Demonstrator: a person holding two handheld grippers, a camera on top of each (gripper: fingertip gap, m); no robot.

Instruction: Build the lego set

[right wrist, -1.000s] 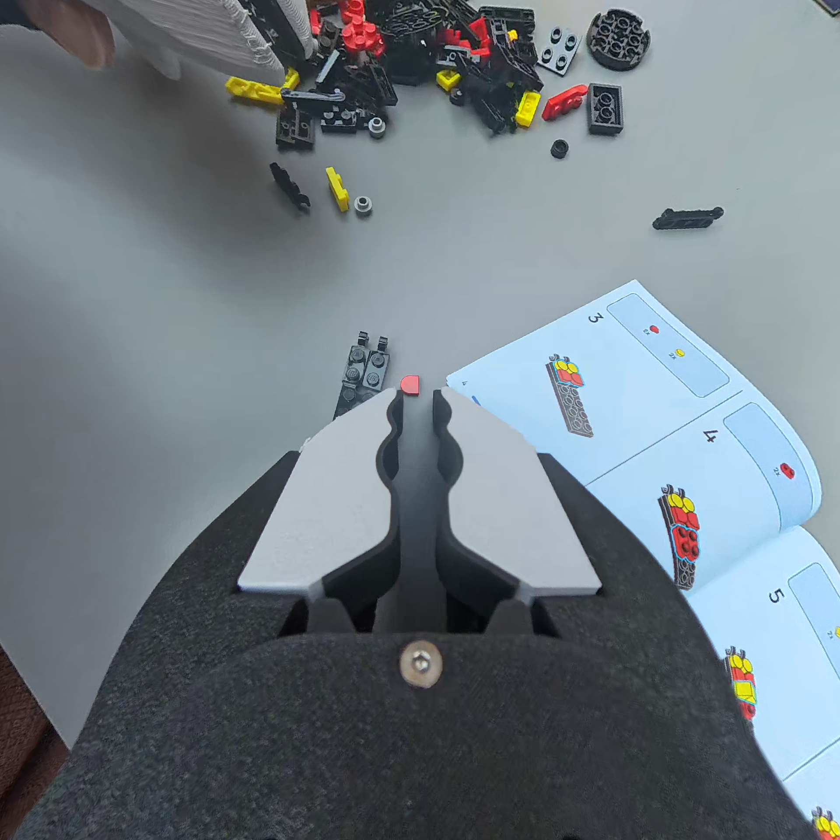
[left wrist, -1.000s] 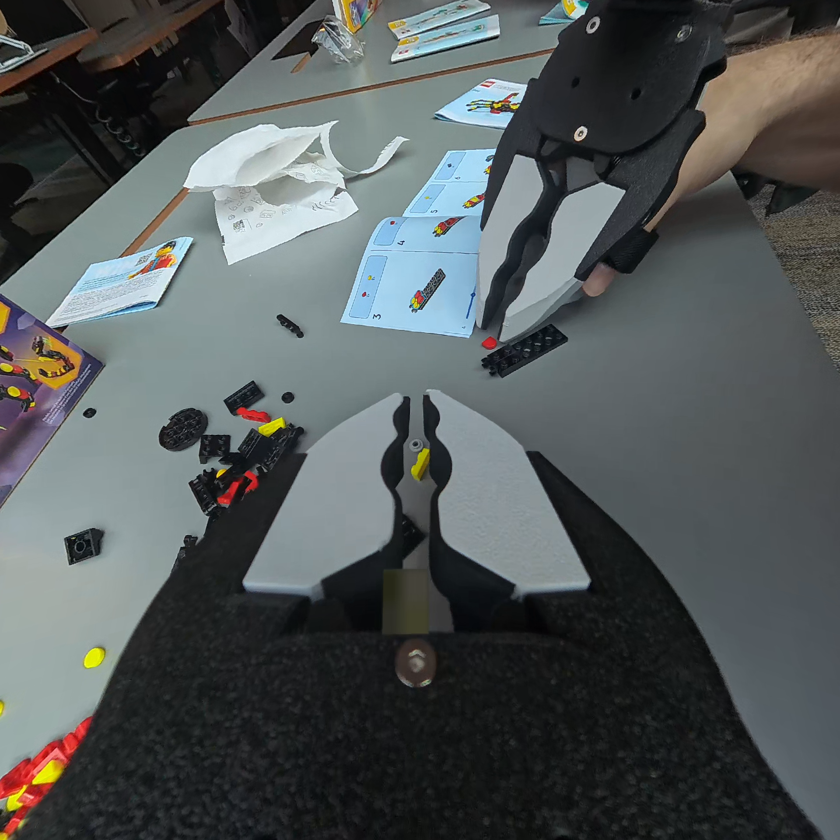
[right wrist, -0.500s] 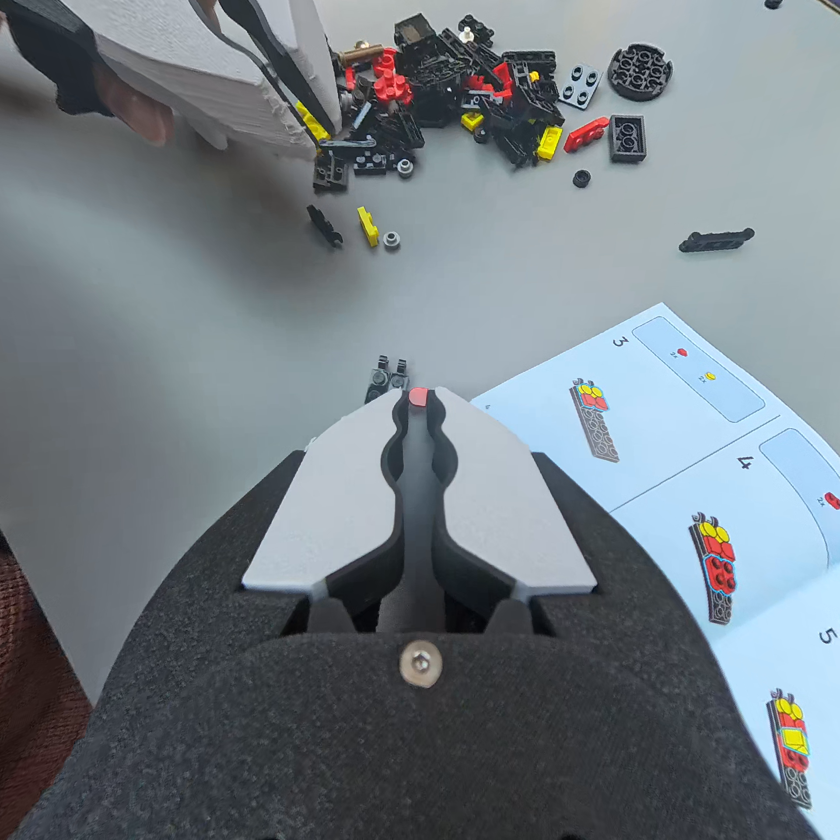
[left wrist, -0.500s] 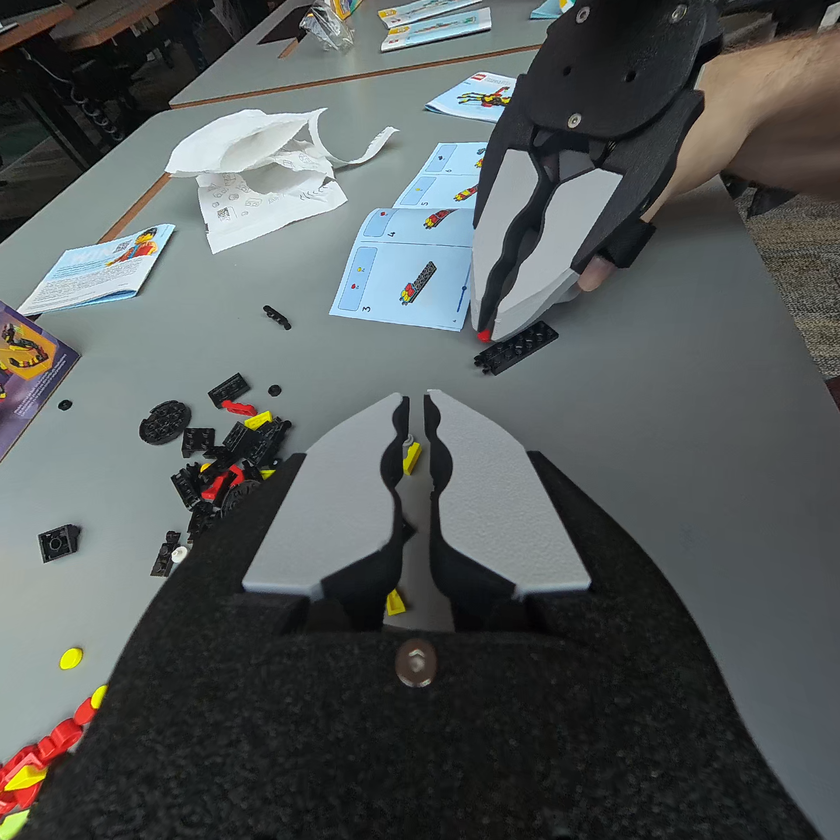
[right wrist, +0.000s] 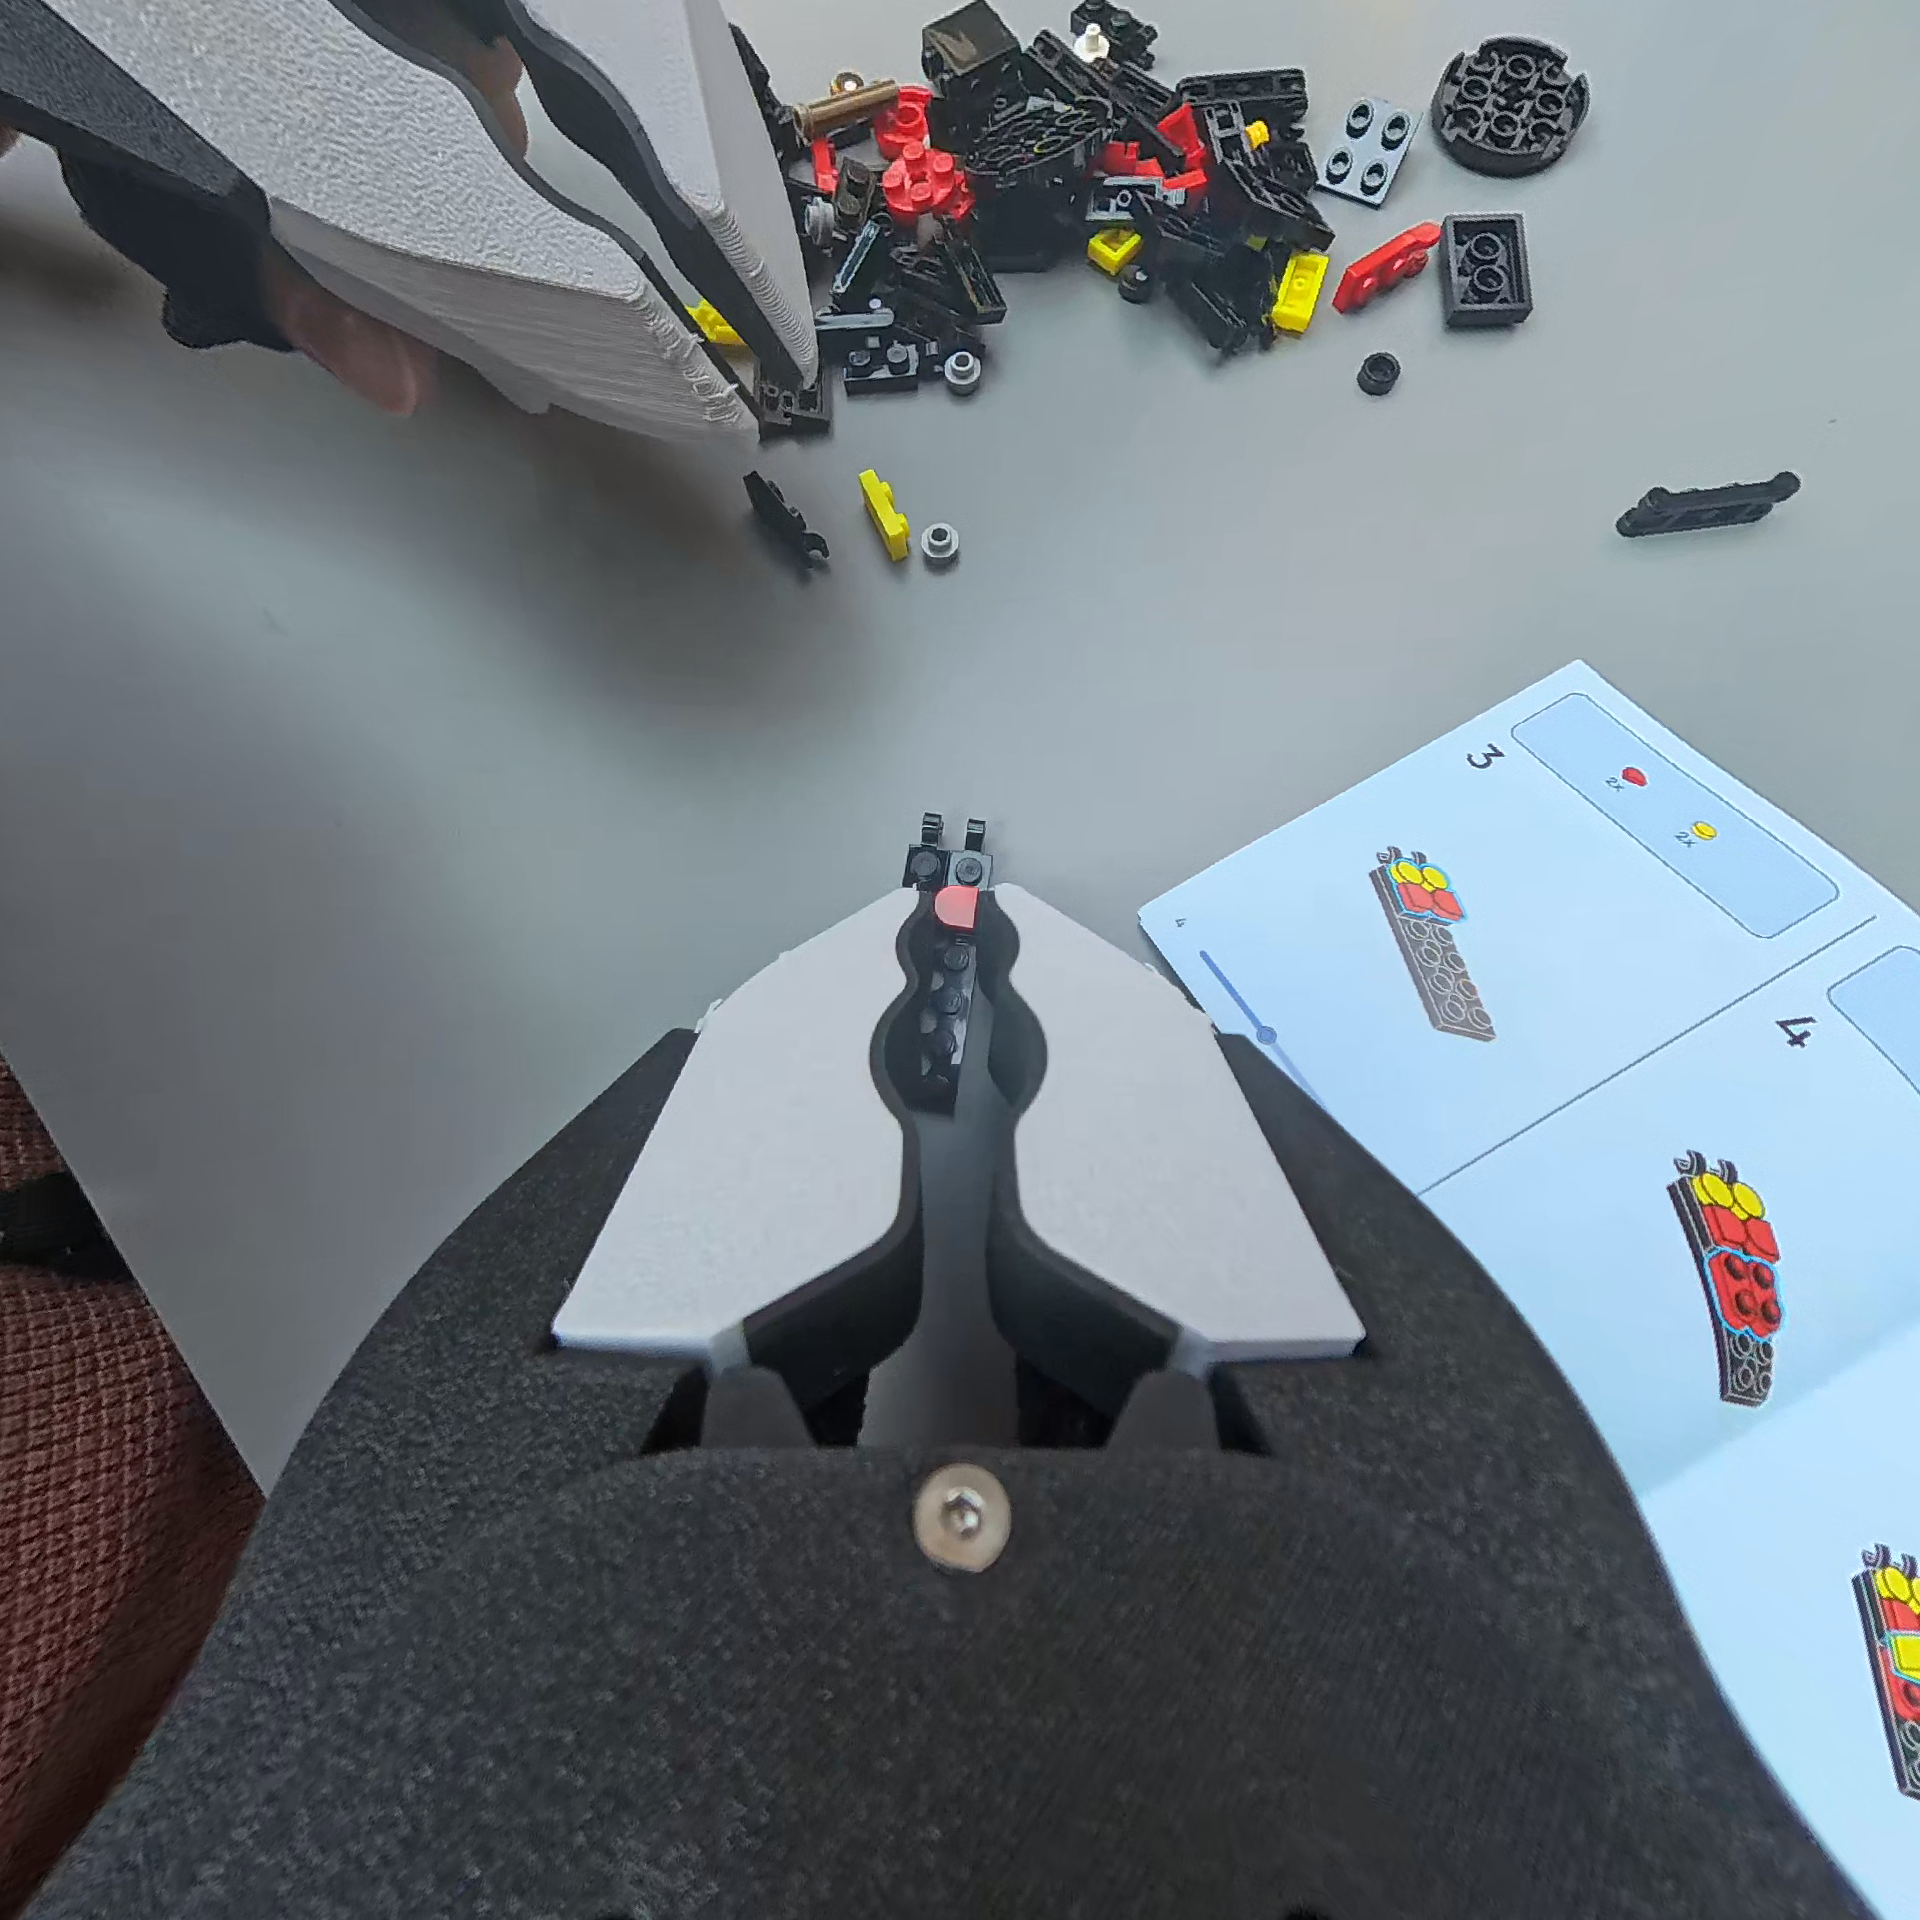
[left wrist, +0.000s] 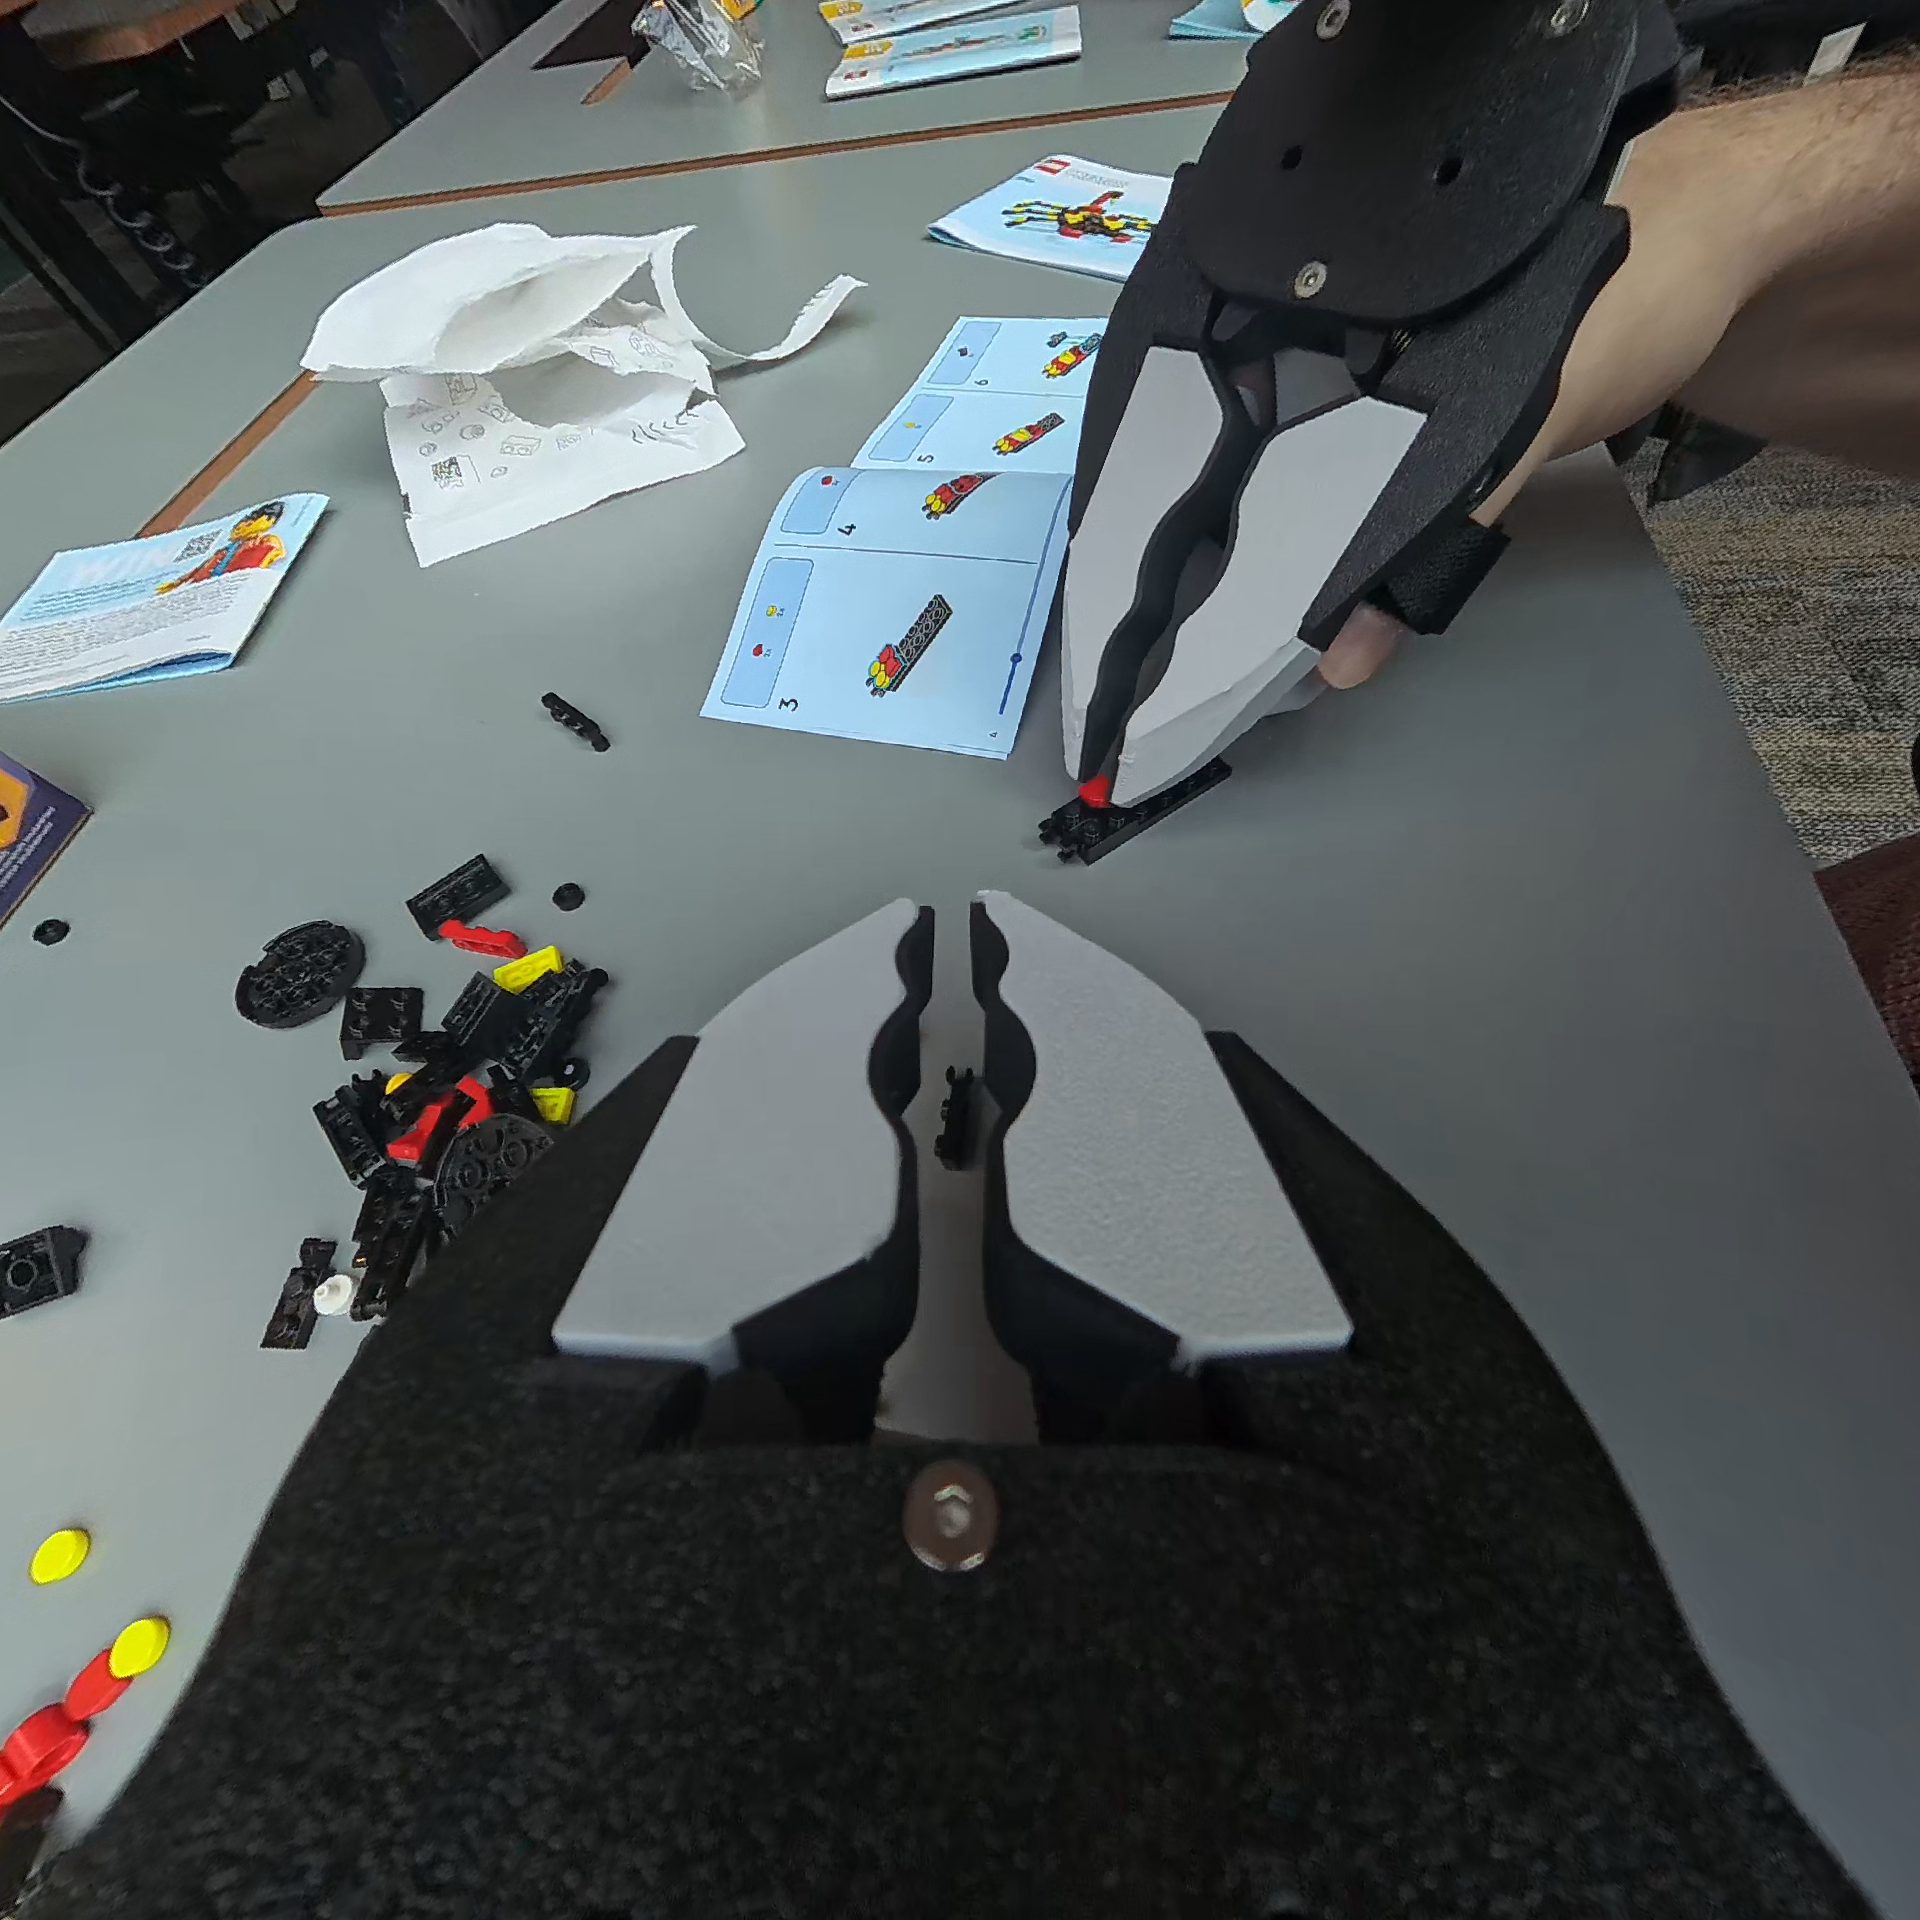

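**Red tile brought down onto the black plate**

Since a second ago the right gripper [right wrist: 951,902] has closed on the small red tile [right wrist: 956,906] that lay loose beside the black plate [right wrist: 948,1023], and now holds it pinched at its fingertips, pressed down on the near end of that plate. The plate lies flat on the grey table [right wrist: 416,779], running back under the gap between the fingers, its clip end sticking out just past the tips. In the left wrist view the same tile [left wrist: 1091,792] shows as a red spot at the tip of the right gripper [left wrist: 1103,779], touching the plate [left wrist: 1132,816].

The open instruction booklet [right wrist: 1558,987] lies just to one side of the plate, its corner near the plate's clip end.

The left gripper [left wrist: 951,909] has shifted too; its fingers stand slightly parted, nothing held between them, with a small black clip piece [left wrist: 956,1117] on the table seen through the gap. From the right wrist view its tips [right wrist: 774,400] sit at the edge of the loose pile of black, red and yellow bricks [right wrist: 1091,208], well apart from the plate. Between pile and plate lie a yellow piece [right wrist: 883,514] and a small grey stud [right wrist: 940,540]. A long black connector [right wrist: 1704,506] lies off beyond the booklet. Torn white paper bags [left wrist: 520,364] sit farther back from the plate, past the booklet.
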